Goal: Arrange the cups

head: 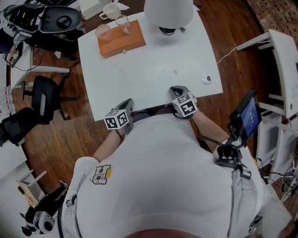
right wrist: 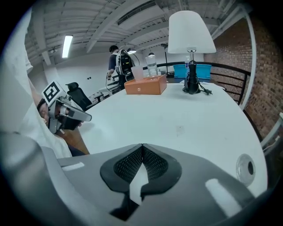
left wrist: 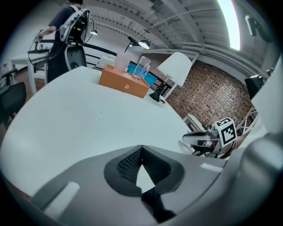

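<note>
A frosted pinkish cup [head: 103, 32] and a clear glass [head: 123, 23] stand on an orange box [head: 122, 41] at the far left of the white table [head: 149, 69]. A white mug [head: 111, 11] sits just behind them. In the left gripper view the cup [left wrist: 122, 62] and glass [left wrist: 142, 67] appear far off on the box [left wrist: 124, 83]. My left gripper [head: 125, 103] and right gripper [head: 177, 89] hover at the table's near edge, far from the cups. Both are shut with nothing between the jaws, seen close up as left [left wrist: 141, 148] and right [right wrist: 142, 146].
A white lamp [head: 168, 11] stands at the table's far middle, and a round cable grommet [head: 206, 78] lies near the right front corner. A black office chair [head: 44, 95] is on the left, a white shelf [head: 284, 60] and a lit screen [head: 247, 116] on the right.
</note>
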{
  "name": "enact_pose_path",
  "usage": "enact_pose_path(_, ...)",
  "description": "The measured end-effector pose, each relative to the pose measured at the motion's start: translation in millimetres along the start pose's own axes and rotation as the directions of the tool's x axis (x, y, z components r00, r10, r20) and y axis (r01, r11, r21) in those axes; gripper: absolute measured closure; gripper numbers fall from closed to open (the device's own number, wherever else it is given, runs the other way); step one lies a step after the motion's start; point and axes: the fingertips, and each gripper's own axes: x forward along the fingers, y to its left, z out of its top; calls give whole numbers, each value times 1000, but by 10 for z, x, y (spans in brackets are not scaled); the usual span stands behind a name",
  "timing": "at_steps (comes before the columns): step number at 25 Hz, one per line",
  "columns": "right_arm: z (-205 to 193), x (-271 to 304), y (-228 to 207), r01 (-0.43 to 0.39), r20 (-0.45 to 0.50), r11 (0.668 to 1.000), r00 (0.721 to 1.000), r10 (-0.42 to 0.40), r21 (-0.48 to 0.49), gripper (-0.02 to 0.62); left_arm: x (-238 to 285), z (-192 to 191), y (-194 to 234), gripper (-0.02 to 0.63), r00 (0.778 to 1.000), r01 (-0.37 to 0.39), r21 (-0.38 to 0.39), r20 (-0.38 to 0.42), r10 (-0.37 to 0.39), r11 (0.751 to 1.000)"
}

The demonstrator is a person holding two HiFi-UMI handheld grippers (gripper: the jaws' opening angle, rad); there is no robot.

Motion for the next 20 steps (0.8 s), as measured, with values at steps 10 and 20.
enact_pose_path(10,-25,39,151,-13,-21,1000,1000,13,8,595,126,83,-10,604,995,85,137,-53,-79,987)
enact_pose_path(20,75,140,352,-21,-12,1000,1000,21,9,595,88,129,77,604,993,113,167,-60,-104,980)
